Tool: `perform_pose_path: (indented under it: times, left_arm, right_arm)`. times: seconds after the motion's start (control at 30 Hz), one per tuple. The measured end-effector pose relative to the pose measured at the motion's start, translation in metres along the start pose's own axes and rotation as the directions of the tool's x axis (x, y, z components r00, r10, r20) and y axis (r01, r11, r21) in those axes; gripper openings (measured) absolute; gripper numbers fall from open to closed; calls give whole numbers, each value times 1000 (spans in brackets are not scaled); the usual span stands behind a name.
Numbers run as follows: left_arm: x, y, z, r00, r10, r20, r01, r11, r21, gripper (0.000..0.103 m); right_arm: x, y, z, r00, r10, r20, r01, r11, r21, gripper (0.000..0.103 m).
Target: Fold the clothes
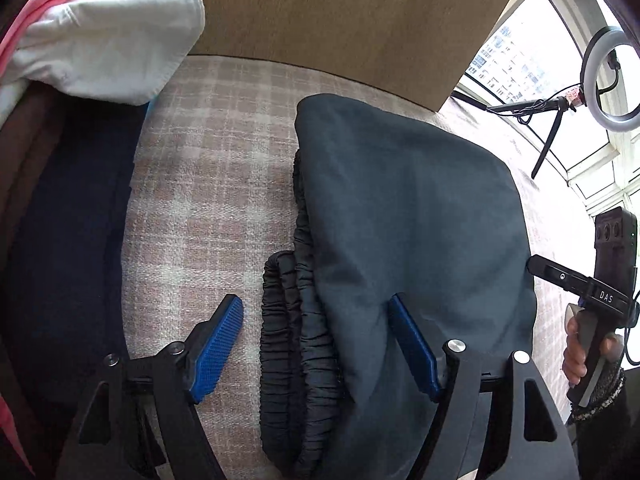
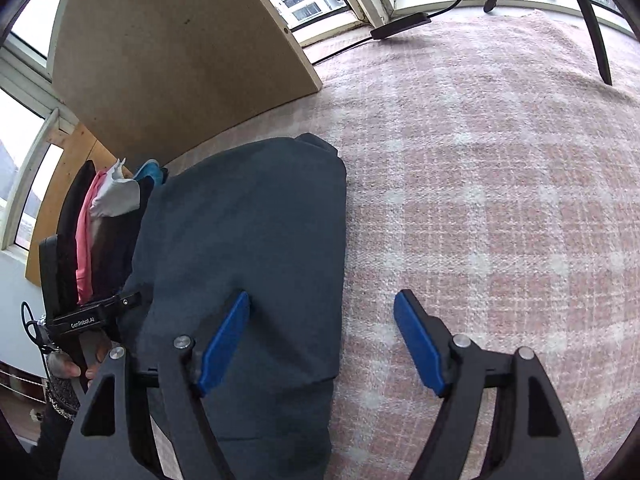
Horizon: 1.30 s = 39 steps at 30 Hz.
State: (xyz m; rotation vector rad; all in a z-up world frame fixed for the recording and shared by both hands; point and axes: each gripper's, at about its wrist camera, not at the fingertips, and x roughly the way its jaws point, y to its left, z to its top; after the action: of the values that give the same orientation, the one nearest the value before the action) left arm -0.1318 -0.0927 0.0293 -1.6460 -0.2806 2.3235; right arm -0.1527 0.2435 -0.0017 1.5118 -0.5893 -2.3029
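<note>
Slate-grey folded garment point(image 1: 408, 216) lies flat on the pink plaid blanket point(image 1: 208, 184), its gathered elastic waistband point(image 1: 296, 340) along the left edge. My left claw point(image 1: 316, 344) is wide, holding nothing, one pad over the blanket and one over the fabric, straddling that waistband. My right claw point(image 2: 322, 344) is also wide and empty, straddling the garment's right edge. Pile of other clothes point(image 1: 72, 184) sits at far left, a white piece point(image 1: 116, 40) on top. Ring light point(image 1: 612, 76) stands by the window
</note>
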Motion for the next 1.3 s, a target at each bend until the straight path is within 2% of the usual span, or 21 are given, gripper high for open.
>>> perform_pose_path:
  times: [0.13,0.27,0.33,0.37,0.43,0.47,0.5,0.57,0.67,0.83,0.9,0.93,0.97,1.0,1.03,1.07,1.13,1.2,1.3]
  left_arm:
    - [-2,-3,0,1000,-15,17,15,1000,9,56]
    - [-2,-3,0,999,-14,30,14,1000,3,51]
    - [-2,-1,-2,999,-21,46,21,1000,-5,47]
    - [-2,0,-3,998,-24,54,24,1000,-7,46]
    - [-4,0,-6,997,-25,70,26,1000,-6,43]
    - [-6,1,-6,996,-27,79,28,1000,-12,39]
    - [-8,2,-7,996,-30,89,31,999,-18,36]
    - [-12,3,-7,994,-39,100,41,999,-25,26]
    - [-18,5,-7,992,-55,110,59,998,-30,18]
    - [-27,8,-8,988,-83,128,89,995,-39,16]
    - [-27,11,-6,990,-78,121,85,995,-53,21]
    - [-24,14,-6,991,-68,112,76,995,-69,34]
    - [-20,16,-6,994,-50,99,60,994,-95,53]
    - [-16,18,-5,996,-33,85,43,992,-120,61]
    - [-13,18,-6,996,-28,79,38,991,-129,62]
    - [-10,16,-8,995,-46,87,55,992,-110,58]
    - [-7,12,-13,992,-70,108,79,994,-76,36]
    - [-7,9,-15,990,-59,127,69,995,-72,34]
    - [-15,6,-14,985,-90,150,103,992,-78,21]
  right_arm:
    - [10,8,1,998,56,-10,-57,997,-44,74]
    - [22,17,4,994,106,-18,-107,992,-68,74]
    - [25,23,5,994,111,-23,-113,991,-79,67]
    - [23,27,4,995,100,-27,-102,990,-92,52]
    - [25,32,2,996,87,-26,-89,990,-110,41]
    - [26,33,1,995,94,-34,-97,990,-105,26]
    - [27,32,0,994,101,-36,-104,990,-95,19]
    - [29,32,-2,993,114,-36,-116,990,-79,16]
    - [22,40,-4,996,94,-3,-94,990,-102,14]
    - [1,45,0,991,124,47,-120,989,-87,13]
    - [-1,50,0,993,109,46,-104,989,-105,13]
    - [0,52,0,994,97,43,-92,989,-114,13]
    - [1,52,-1,995,87,39,-82,990,-117,13]
    - [2,52,-1,996,81,38,-76,991,-114,13]
    - [3,50,-1,996,76,37,-71,991,-110,13]
    - [5,49,-1,997,72,35,-68,992,-106,13]
    - [7,45,-2,997,77,31,-74,993,-94,13]
    - [9,43,-2,997,73,24,-71,993,-93,13]
    - [9,42,-2,997,76,21,-74,994,-86,13]
